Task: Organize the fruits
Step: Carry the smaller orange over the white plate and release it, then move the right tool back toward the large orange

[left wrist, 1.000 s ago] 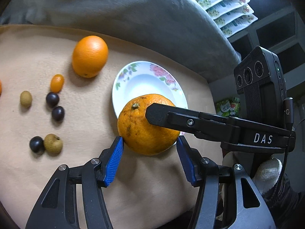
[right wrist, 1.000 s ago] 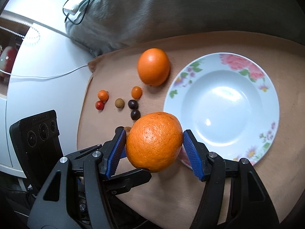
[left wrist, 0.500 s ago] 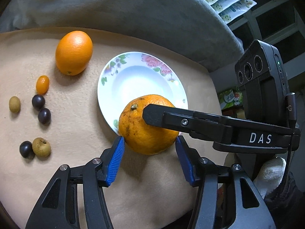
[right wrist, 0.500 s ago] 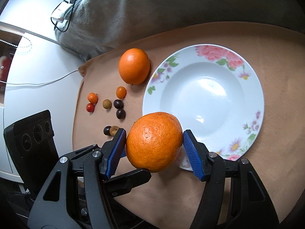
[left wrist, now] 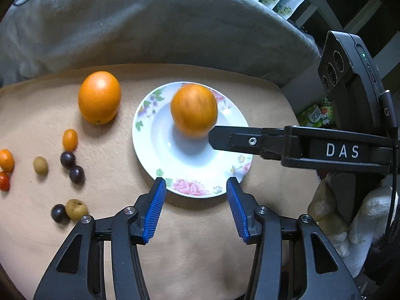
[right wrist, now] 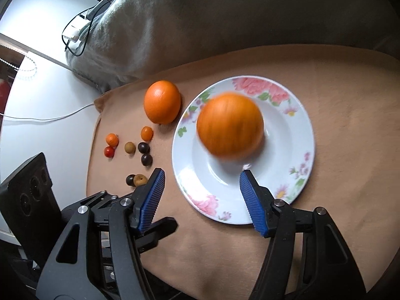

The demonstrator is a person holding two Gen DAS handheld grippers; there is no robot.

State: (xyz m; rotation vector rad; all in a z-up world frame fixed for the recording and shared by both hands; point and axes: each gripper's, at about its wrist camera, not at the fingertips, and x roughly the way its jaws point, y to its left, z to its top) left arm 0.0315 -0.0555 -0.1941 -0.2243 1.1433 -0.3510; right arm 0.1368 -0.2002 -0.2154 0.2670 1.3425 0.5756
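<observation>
- A round orange [right wrist: 230,124], motion-blurred, sits in the bowl of the floral plate [right wrist: 298,135]; half a second ago it hung clamped between the right gripper's [right wrist: 202,190] fingers above the plate's near edge. It appears to be freshly released and perhaps not yet settled.
- The right gripper's blue ribbed fingers [right wrist: 251,201] now stand apart and empty, just short of the fruit.
- The left gripper [left wrist: 195,206] holds nothing either; its jaws have just been closing, and stand moderately apart with only the plate's near rim [left wrist: 192,190] showing between them.
- One fruit is judged delivered. A second, glossy oval orange [left wrist: 99,97] waits on the cloth just beside the plate, and looks the likely next pick.
- Small fruits lie scattered to the left: a kumquat-like orange oval [left wrist: 69,139], two dark smooth berries [left wrist: 72,167], tan rough-skinned rounds [left wrist: 76,209], a red one [right wrist: 109,152].
- Everything rests on a soft tan fleece cloth [right wrist: 350,150] backed by a grey plush blanket [left wrist: 150,25]. The plate is glazed white with pink flowers and green leaves on its rim.
</observation>
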